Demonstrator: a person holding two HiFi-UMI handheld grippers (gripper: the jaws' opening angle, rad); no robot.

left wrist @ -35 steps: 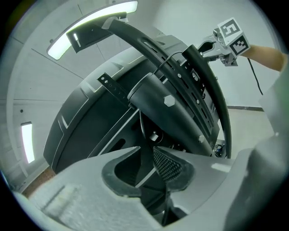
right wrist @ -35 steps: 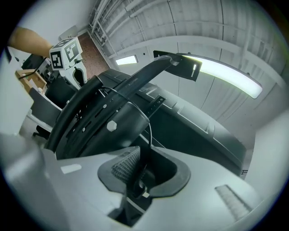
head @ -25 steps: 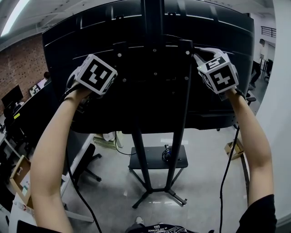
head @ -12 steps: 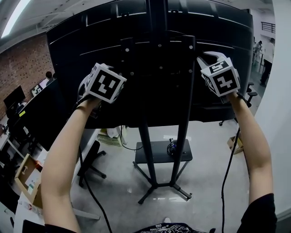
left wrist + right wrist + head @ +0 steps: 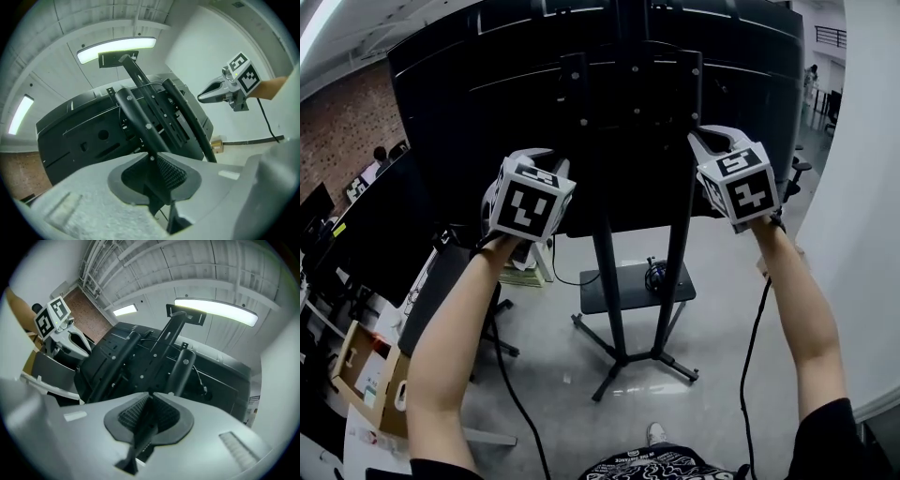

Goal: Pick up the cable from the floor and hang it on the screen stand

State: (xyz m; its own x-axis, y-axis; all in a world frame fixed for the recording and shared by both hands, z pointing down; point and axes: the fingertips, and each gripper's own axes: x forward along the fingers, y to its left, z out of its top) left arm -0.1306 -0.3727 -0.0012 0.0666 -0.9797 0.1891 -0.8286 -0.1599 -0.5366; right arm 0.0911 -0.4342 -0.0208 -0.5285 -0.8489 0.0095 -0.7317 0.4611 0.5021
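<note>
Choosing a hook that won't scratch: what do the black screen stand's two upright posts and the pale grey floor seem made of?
Black upright posts: probably painted metal tube, slim, straight, satin sheen. Pale grey floor: likely polished concrete or a coating; glossy, it mirrors light.

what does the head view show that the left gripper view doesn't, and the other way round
Head view only: the stand's feet, its low shelf holding a coiled cable, and the left forearm. Left gripper view only: a lit ceiling lamp and the left gripper jaws close up, which have just been closing, with a gap and nothing between them. Both: the screen's back, the stand's uprights and the right gripper.
</note>
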